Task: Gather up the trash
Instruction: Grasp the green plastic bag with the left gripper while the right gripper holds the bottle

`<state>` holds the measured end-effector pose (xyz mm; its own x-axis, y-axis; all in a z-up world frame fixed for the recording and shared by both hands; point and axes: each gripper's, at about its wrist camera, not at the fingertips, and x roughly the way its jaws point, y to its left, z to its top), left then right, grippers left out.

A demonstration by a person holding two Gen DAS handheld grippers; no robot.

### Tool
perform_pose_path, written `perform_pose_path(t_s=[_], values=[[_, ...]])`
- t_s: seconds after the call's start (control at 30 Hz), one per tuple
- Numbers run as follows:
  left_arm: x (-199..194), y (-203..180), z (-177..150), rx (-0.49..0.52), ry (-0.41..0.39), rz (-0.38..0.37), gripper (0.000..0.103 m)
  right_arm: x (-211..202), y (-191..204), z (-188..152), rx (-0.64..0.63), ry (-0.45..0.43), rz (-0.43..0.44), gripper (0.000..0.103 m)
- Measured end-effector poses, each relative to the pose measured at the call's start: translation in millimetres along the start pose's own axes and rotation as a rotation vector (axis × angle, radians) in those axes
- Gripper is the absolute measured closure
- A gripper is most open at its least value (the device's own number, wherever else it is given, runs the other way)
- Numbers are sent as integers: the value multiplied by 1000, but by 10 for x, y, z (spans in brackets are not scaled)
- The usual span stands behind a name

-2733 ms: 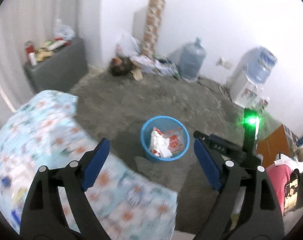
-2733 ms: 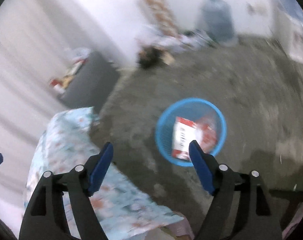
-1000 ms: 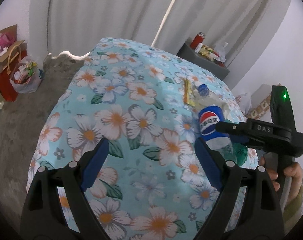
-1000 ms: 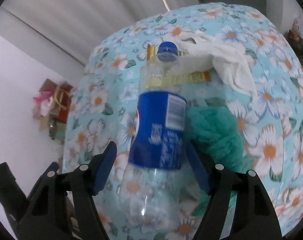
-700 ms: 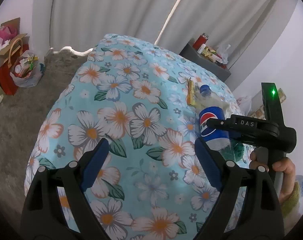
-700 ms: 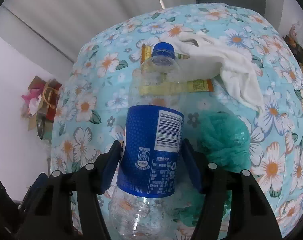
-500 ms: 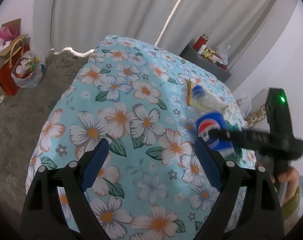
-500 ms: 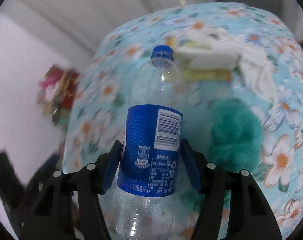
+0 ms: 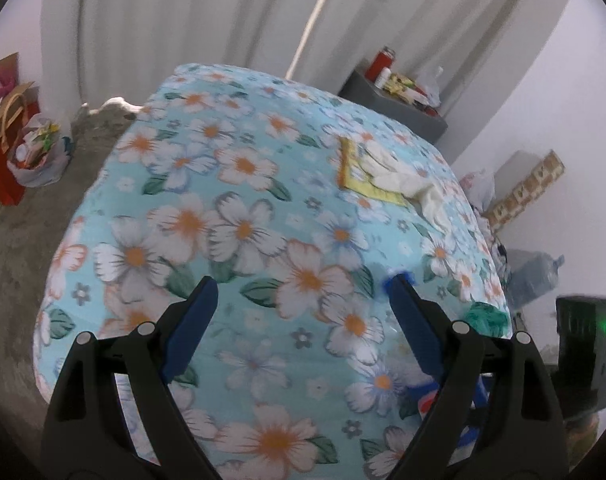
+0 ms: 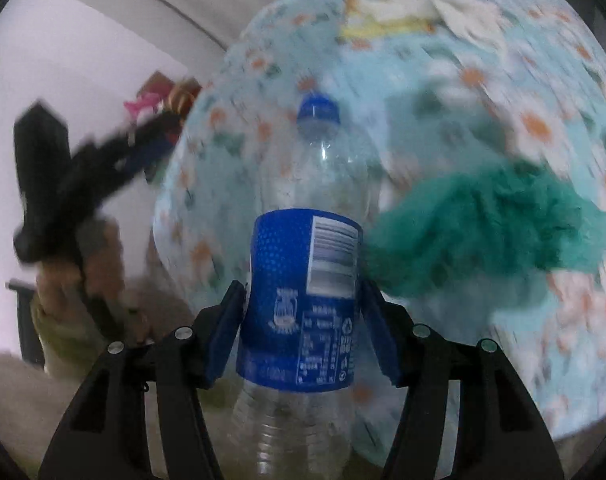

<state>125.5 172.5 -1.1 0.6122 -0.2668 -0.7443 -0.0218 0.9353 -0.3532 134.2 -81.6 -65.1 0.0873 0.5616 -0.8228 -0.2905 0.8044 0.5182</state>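
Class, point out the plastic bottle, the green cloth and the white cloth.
plastic bottle [image 10: 303, 300], right wrist view, blue label
green cloth [image 10: 487, 228], right wrist view, middle of the heap
white cloth [image 9: 399, 178], left wrist view, its crumpled middle

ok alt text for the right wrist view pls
The right gripper clamps an empty clear plastic bottle by its blue label, cap pointing away. Behind it, blurred, lie a floral bedspread, a teal cloth and white cloth.
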Motion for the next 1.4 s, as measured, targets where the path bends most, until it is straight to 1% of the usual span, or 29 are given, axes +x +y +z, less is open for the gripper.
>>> perform_pose_path(t_s=[0.03,0.13,0.2,0.27,0.4,0.5,0.53,0.57,0.63,0.67,0.77,0.8,0.83,0.87,0.9,0.93,0.97,1.03,1.07,1.1,1.13,1.17,1.2,1.23,1.3,1.33,1.4], values=[[20,-36,-6,8,7,-3,20,-50,-63,-101,-8,23,2,45],[106,-197,-9,41,30,-17,20,-245,-253,-357,-3,46,-17,45],[180,-320,-11,59,46,-33,20,-400,-391,-531,31,45,-63,45],[258,-457,-18,84,57,-50,20,-496,-517,-652,76,23,-75,45],[394,-711,-48,110,85,-102,20,-529,-711,-715,168,-33,-38,45],[457,-919,-51,132,120,-164,20,-475,-669,-695,154,-42,-58,44],[470,-1010,-47,148,133,-191,20,-467,-661,-696,148,-43,-61,44],[487,-1136,-36,170,148,-236,20,-466,-664,-695,144,-43,-60,44],[559,-1389,-21,213,193,-351,20,-490,-711,-706,148,-40,-44,44],[653,-1602,-13,259,249,-433,20,-509,-737,-711,152,-41,-36,44],[887,-2042,-7,358,330,-481,22,-518,-731,-701,150,-48,-46,44],[994,-2219,3,405,360,-506,25,-521,-714,-708,146,-53,-54,44],[1077,-2328,6,433,387,-523,26,-494,-690,-705,145,-58,-59,44],[1230,-2487,1,470,438,-528,27,-488,-682,-712,144,-64,-62,44],[1348,-2580,-15,492,484,-522,30,-488,-686,-719,146,-70,-61,44],[1532,-2712,-44,515,554,-504,35,-466,-672,-717,149,-74,-60,44],[1646,-2781,-75,526,600,-497,36,-468,-676,-721,152,-76,-59,44],[1902,-2920,-126,530,690,-474,42,-464,-671,-730,152,-81,-61,44],[1968,-2951,-148,524,712,-477,42,-460,-665,-732,151,-82,-65,44],[2034,-2983,-151,511,731,-499,45,-454,-659,-731,151,-83,-67,44],[2085,-3011,-144,493,745,-523,53,-451,-657,-736,151,-83,-68,44],[2136,-3027,-126,461,761,-548,58,-450,-654,-738,152,-83,-69,44],[2161,-3038,-111,440,767,-555,62,-449,-651,-739,153,-84,-70,44],[2175,-3045,-104,430,763,-557,68,-446,-651,-741,154,-85,-70,44],[2194,-3041,-101,413,752,-570,72,-440,-656,-743,158,-86,-66,44],[2202,-3024,-100,399,750,-580,80,-436,-661,-744,161,-86,-63,44],[2231,-2966,-104,364,746,-597,81,-430,-673,-742,164,-84,-57,44]])
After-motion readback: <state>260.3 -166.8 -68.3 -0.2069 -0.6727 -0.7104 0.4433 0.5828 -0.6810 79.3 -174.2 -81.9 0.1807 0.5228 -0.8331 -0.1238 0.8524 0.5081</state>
